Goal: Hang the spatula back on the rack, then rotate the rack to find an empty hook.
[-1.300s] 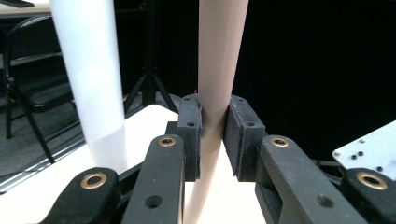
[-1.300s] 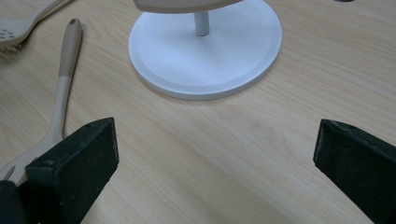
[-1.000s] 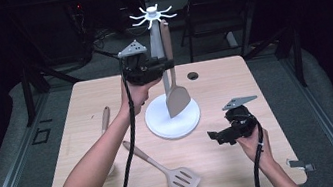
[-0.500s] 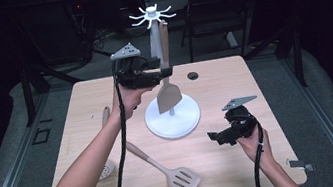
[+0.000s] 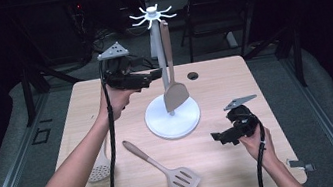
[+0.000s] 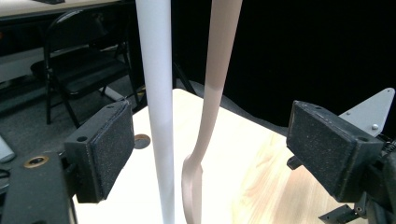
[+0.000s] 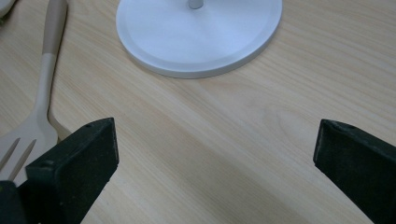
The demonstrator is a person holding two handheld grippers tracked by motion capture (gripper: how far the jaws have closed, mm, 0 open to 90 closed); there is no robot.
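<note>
the left hand-held gripper (image 5: 154,75) has just been opening; its jaws stand wide and grip nothing, the hung spatula (image 5: 172,80) on the rack (image 5: 173,123) loose between them. back straight out so the pads miss the handle. the left gripper view shows that clearance; the high view shows the right hand-held gripper (image 5: 218,137) open and empty over the worktop (image 5: 233,78).

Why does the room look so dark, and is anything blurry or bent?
High view: light falls on the pale wooden table, surroundings black. Left gripper view: the white stand pole and tan hanging spatula look soft. Right gripper view: the round white base is sharp, mildly glary.
</note>
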